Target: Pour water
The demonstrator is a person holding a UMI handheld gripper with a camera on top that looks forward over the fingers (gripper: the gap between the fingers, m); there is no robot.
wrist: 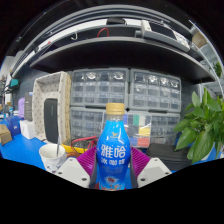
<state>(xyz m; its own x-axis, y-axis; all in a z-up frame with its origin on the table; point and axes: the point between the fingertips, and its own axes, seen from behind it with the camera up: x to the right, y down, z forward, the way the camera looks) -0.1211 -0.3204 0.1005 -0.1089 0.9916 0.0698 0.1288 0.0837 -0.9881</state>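
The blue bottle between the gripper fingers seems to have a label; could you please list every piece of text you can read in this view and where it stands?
"雅哈": large white characters on the label of the blue bottle, which stands between the gripper fingers.
A smaller white line beneath those characters: too small to read.
Drawer cabinets behind the bottle: no readable labels.
Nothing else legible.

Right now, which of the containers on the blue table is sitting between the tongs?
The blue plastic bottle with the orange cap, held between the tongs; the white bowl and clear cup stand apart.
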